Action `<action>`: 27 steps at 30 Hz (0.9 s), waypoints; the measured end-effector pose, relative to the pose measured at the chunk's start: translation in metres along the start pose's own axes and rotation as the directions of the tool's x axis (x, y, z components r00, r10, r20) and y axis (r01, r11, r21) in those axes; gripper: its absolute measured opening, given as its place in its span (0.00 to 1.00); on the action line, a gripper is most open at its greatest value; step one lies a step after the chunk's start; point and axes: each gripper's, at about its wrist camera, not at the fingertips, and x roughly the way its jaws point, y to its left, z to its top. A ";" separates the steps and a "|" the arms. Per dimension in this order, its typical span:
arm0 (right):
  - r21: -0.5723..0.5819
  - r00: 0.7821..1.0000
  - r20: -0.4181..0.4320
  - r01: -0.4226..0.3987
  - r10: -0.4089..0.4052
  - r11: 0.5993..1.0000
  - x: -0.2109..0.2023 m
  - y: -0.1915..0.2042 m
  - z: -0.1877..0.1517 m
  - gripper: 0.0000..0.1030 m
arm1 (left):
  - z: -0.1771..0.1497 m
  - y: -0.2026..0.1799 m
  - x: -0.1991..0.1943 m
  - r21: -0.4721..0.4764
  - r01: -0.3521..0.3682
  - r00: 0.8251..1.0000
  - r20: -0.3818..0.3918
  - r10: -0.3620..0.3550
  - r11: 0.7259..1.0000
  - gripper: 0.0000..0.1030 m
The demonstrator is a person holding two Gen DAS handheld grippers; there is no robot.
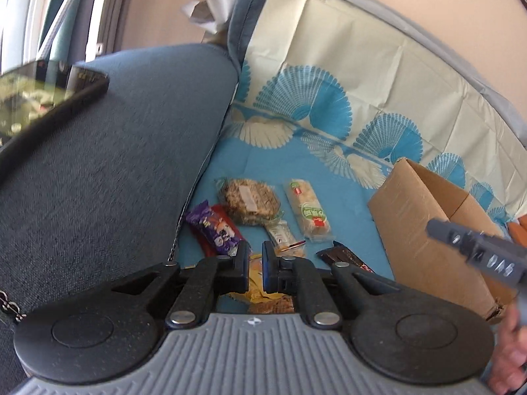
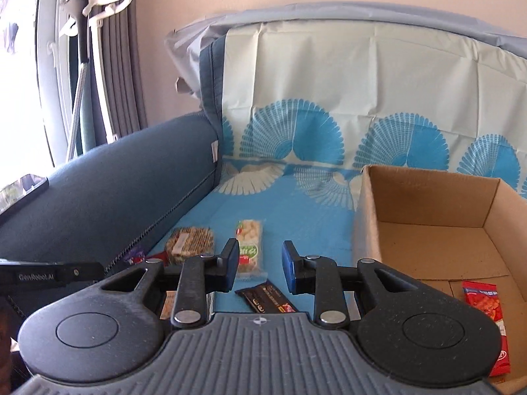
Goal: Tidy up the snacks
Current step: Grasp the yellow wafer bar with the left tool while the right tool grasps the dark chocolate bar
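Note:
Several snack packets lie on a blue cloth on the sofa seat: a purple one (image 1: 215, 228), a round oat cake (image 1: 250, 200), a green-labelled rice bar (image 1: 308, 210) and a dark chocolate bar (image 1: 346, 256). My left gripper (image 1: 254, 265) has its jaws nearly closed over a yellow packet (image 1: 257, 283) under the fingers; I cannot tell if it is gripped. My right gripper (image 2: 260, 266) is open and empty, above the dark bar (image 2: 268, 298). A cardboard box (image 2: 428, 230) stands to the right with a red packet (image 2: 485, 306) inside.
The dark blue sofa armrest (image 1: 108, 164) rises at the left with a black-edged tablet (image 1: 39, 95) on top. The sofa back (image 2: 362, 82) is draped with a cream and blue fan-patterned cloth. A window and curtains (image 2: 108, 65) stand at the far left.

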 end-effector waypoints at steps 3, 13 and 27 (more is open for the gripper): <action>-0.035 0.997 -0.059 0.042 -0.044 0.999 0.021 0.009 -0.008 0.29 | 0.002 0.009 0.006 -0.049 0.004 1.000 -0.029 -0.006 0.999 0.10; -0.151 0.969 -0.189 0.133 -0.161 0.979 0.097 0.017 -0.028 0.72 | 0.003 0.000 0.027 0.000 -0.007 0.996 -0.094 0.007 1.000 0.42; -0.002 0.920 -0.386 0.080 -0.075 0.997 0.130 -0.008 -0.046 0.49 | 0.003 -0.003 0.075 0.020 -0.067 0.956 -0.285 0.070 0.998 0.61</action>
